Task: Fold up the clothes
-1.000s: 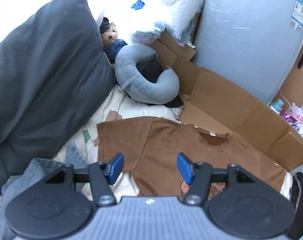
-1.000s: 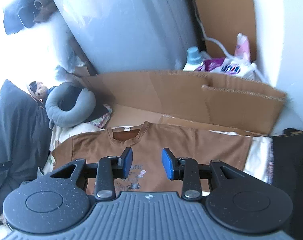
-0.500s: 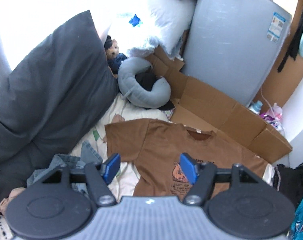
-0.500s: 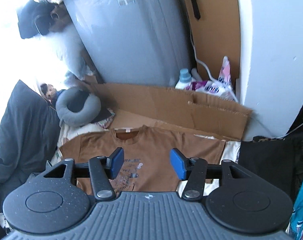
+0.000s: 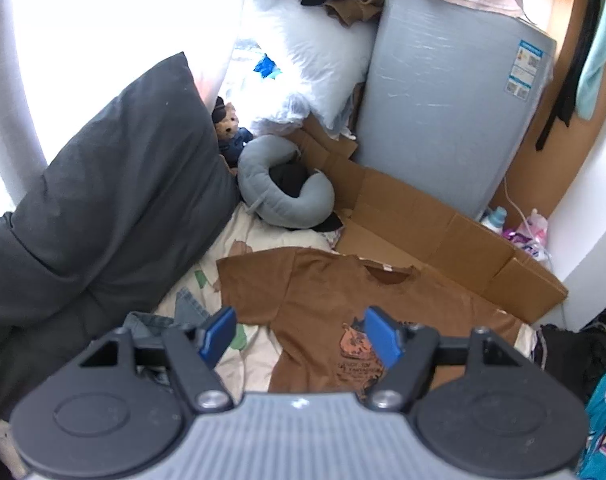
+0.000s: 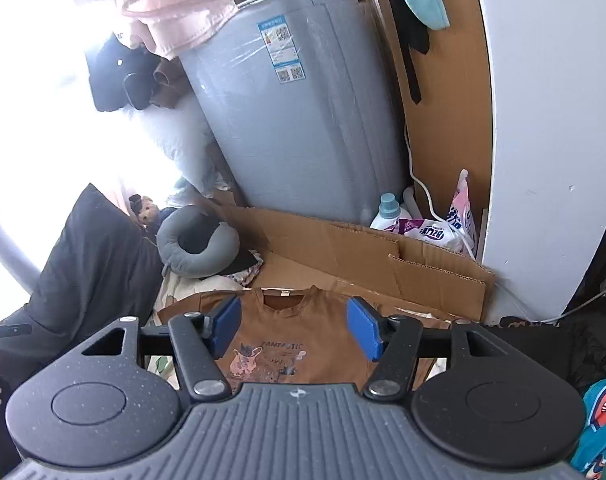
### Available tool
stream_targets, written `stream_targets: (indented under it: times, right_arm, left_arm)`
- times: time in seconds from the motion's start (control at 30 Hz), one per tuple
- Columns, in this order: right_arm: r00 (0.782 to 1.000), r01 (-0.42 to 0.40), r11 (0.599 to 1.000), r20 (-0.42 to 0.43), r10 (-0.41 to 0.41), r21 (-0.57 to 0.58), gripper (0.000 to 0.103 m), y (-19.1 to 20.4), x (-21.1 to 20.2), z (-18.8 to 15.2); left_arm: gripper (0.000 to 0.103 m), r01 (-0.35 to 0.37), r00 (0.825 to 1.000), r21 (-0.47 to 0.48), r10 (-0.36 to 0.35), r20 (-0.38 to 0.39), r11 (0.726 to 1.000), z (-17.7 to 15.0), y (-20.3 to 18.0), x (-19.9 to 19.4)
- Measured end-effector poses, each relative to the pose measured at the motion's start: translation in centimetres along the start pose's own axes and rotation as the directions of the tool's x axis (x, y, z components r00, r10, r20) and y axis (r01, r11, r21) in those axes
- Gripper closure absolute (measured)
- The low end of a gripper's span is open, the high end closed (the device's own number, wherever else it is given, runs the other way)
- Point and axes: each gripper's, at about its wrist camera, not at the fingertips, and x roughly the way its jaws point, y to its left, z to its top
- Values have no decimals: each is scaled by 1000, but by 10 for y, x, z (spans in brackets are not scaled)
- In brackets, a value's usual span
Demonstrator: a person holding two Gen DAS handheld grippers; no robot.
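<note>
Brown tee point(image 5: 343, 300) flat mid-frame; left gripper point(image 5: 301, 338) and right gripper point(image 6: 293, 326) empty, jaws opening: pinch sleeve edges evenly, fold inward.

Brown short-sleeved T-shirt point(image 6: 299, 332) lying flat: chest print reads "FANTASTIC" above a cartoon animal; the lower line is only partly legible. Blue-and-white sticker point(image 6: 283, 50) on the grey plastic-wrapped appliance point(image 6: 303, 120): code squares, text too small to read.
</note>
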Motion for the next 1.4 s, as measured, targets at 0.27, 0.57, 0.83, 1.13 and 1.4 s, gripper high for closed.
stream_targets:
  times: [0.27,0.57,0.83,1.13,1.4]
  right_arm:
    - [998,-53,999,20,52,10,35,-27,-23,-55]
    - [999,-40,998,11,40,41,35,-55,-20,-135]
    - [997,-50,995,-47,54,86,36,-68,20,-207]
    - [986,-35,995,-156,50,94,39,-73,81,-278]
    - [951,-43,995,-301,69,92,45,-70,166,-327]
  left_arm:
    - [29,2,1000,9,-2,19,1000,-46,17,-15]
    - [28,-38,999,-34,39,20,999,-103,48,-26]
    - [28,-34,999,-63,33,-9,997,-163,72,6]
    - [31,-33,997,-53,30,-65,998,-228,82,65]
    - [41,-98,978,-92,79,-191,991,-272,102,148]
